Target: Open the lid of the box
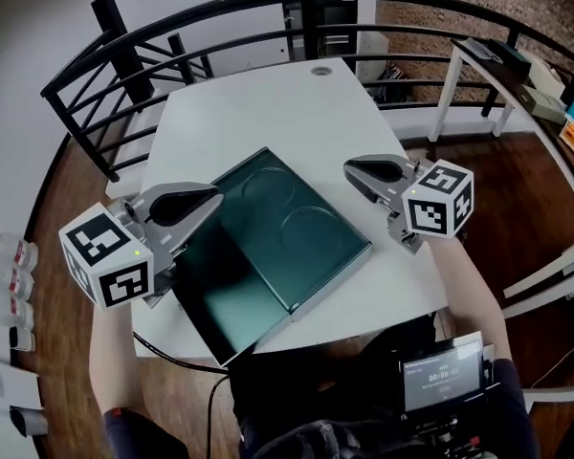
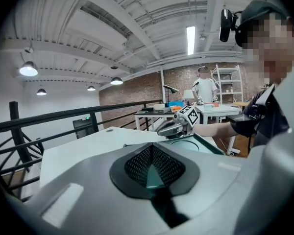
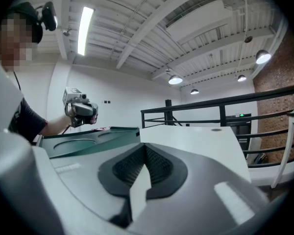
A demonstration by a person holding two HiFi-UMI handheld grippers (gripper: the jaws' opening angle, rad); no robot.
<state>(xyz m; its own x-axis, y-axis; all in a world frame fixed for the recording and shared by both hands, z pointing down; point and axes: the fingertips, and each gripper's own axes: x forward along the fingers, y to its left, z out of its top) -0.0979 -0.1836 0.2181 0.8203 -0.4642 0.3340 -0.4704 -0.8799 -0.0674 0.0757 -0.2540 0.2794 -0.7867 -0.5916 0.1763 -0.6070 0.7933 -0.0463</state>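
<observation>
A dark green box lies flat on the white table, its inside showing two round hollows. Its glossy lid is folded out toward the near-left and juts past the table's front edge. My left gripper hovers at the box's left side beside the lid, jaws together with nothing in them. Just right of the box, my right gripper is likewise shut and empty. The left gripper view looks over my left gripper to the box and the right gripper. The right gripper view shows my right gripper, the box and the left gripper.
A black curved railing rings the table's far side. A cable hole sits at the table's far edge. A white side table with items stands at the right. Small bottles stand on the floor at the left.
</observation>
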